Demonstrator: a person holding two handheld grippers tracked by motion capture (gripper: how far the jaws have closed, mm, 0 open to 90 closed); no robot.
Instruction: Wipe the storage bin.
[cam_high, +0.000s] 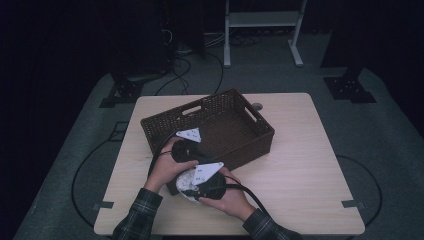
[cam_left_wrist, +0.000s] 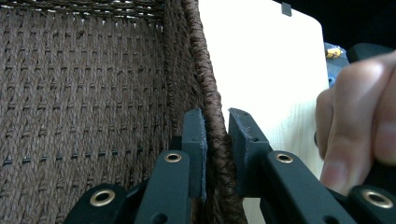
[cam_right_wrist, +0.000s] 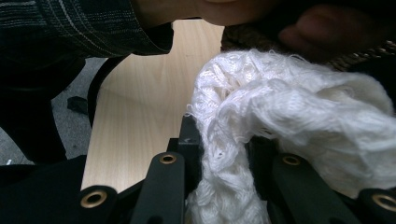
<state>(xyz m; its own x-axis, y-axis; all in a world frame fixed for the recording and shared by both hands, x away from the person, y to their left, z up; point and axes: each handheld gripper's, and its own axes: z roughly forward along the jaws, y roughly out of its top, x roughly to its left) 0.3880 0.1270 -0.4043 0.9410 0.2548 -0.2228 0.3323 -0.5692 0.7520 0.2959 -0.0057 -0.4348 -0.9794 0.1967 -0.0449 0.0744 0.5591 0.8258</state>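
My left gripper (cam_left_wrist: 217, 140) sits at about nine o'clock of my two hands, its fingers (cam_left_wrist: 195, 140) clamped on the near wall of the brown woven basket (cam_high: 250, 120), one finger inside the weave and one outside, so the rim is pinched between them and the basket is steadied. Just to the right, at about five o'clock from it, my right gripper (cam_right_wrist: 224, 154) has its fingers (cam_right_wrist: 189, 144) closed on a white fluffy cloth (cam_right_wrist: 299, 121), a loose towel-like bundle bulging out over them. In the high view that cloth (cam_high: 186, 183) hangs just outside the basket's near corner, over the table (cam_high: 300, 170) and close to its near edge, right beside my left hand (cam_high: 167, 167).

I judge the step in hand to be carrying the cloth into the basket while the other hand holds the basket still. The next move calls for raising the bundle clear of the rim, toward twelve o'clock, over the bare floor of the basket, then letting go without snagging the weave.

Count: one basket, one cloth, two grippers, one table.
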